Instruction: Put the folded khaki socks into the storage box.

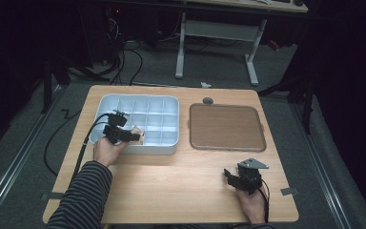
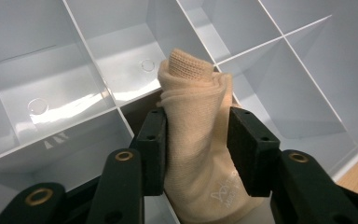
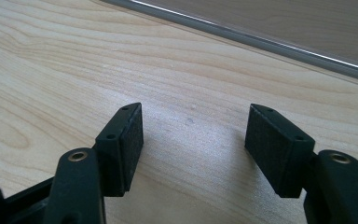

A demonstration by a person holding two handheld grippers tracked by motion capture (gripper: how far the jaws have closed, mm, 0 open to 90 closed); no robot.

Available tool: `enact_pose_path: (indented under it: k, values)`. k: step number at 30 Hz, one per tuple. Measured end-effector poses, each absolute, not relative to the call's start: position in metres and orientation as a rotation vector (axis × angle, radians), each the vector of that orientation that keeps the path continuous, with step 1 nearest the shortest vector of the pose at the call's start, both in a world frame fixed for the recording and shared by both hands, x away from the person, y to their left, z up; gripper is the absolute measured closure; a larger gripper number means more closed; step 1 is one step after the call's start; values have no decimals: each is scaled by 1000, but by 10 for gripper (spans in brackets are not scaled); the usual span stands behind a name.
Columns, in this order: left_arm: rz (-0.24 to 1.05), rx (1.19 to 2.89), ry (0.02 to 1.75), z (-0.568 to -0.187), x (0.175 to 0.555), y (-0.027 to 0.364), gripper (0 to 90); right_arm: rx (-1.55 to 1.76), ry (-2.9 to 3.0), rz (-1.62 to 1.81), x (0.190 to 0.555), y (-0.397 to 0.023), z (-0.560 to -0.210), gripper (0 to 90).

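Divided tray: rolled sock between left hand-held gripper pads.

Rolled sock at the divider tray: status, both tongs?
Left tongs astride rolled sock, over divider tray. Right tongs open, empty. Nothing blocking.

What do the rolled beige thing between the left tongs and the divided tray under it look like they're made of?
The rolled beige sock looks like soft knitted fabric: fine ribbed stitches, matte, folds bunching between the left tongs. A faint printed logo shows near its lower end. The divided tray looks like moulded plastic, pale grey-blue and glossy: it throws bright reflections and has round moulding marks on the compartment floors.
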State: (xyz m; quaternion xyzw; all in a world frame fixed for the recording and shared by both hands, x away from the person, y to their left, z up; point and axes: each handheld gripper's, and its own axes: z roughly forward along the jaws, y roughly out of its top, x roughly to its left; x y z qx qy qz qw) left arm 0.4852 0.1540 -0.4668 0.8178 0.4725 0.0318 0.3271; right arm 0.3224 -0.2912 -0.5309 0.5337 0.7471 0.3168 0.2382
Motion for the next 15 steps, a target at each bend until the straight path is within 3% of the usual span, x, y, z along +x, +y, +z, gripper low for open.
enact_pose_path:
  k: [8, 11, 12, 15]
  values:
    - [151, 2074, 1234, -456, 487, 156, 560, 1463, 2047, 868, 322, -291, -531, 372]
    - [172, 2068, 1243, -454, 488, 156, 602, 1463, 2046, 868, 322, -291, -531, 372]
    - [173, 2067, 1246, -453, 490, 155, 671, 1463, 2047, 868, 322, -291, -531, 372]
    - [161, 2074, 1252, -455, 492, 155, 732, 1464, 2047, 869, 322, -291, -531, 372]
